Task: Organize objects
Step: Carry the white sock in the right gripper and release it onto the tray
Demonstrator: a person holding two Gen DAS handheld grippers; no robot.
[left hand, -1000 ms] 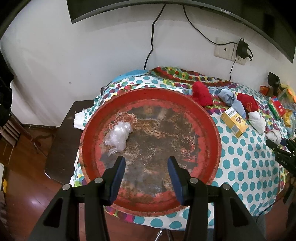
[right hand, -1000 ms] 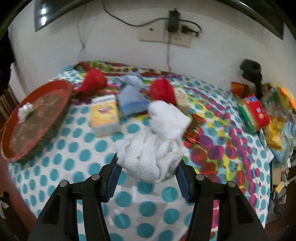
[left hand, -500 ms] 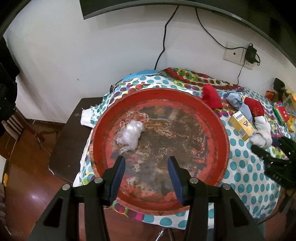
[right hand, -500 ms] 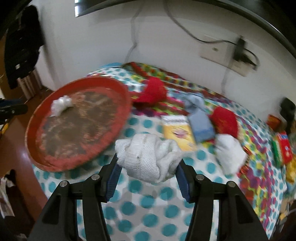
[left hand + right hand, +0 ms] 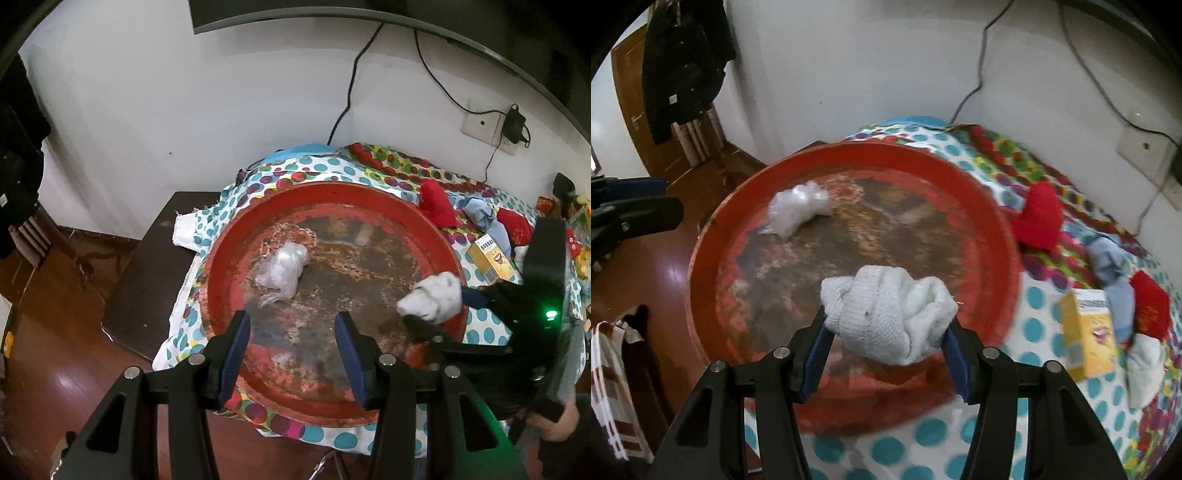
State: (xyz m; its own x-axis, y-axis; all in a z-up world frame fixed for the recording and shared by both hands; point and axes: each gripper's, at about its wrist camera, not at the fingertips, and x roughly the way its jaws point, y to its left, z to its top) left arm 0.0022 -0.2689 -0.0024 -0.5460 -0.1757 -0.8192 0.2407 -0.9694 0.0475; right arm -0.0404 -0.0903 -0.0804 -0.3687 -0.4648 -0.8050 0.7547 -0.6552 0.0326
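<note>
A big round red tray (image 5: 221, 258) (image 5: 713, 229) with a worn, rusty floor lies on the dotted cloth at the table's left end. A crumpled clear plastic bag (image 5: 282, 269) (image 5: 796, 206) rests inside it. My right gripper (image 5: 886, 343) (image 5: 432, 314) is shut on a rolled white sock (image 5: 890, 314) (image 5: 432, 295) and holds it in the air over the tray's near right part. My left gripper (image 5: 291, 343) hangs above the tray's front rim, jaws open with nothing between them.
On the polka-dot tablecloth (image 5: 886, 450) right of the tray lie a red sock (image 5: 1039, 218), a blue sock (image 5: 1112, 269), another red one (image 5: 1150, 306), a white sock (image 5: 1145, 369) and a yellow box (image 5: 1089, 332). A dark side table (image 5: 147, 288) and wooden floor lie left.
My right gripper carried the white sock leftward, from above the cloth to over the tray, and entered the left wrist view. The left gripper drifted slightly; its jaws stayed as they were.
</note>
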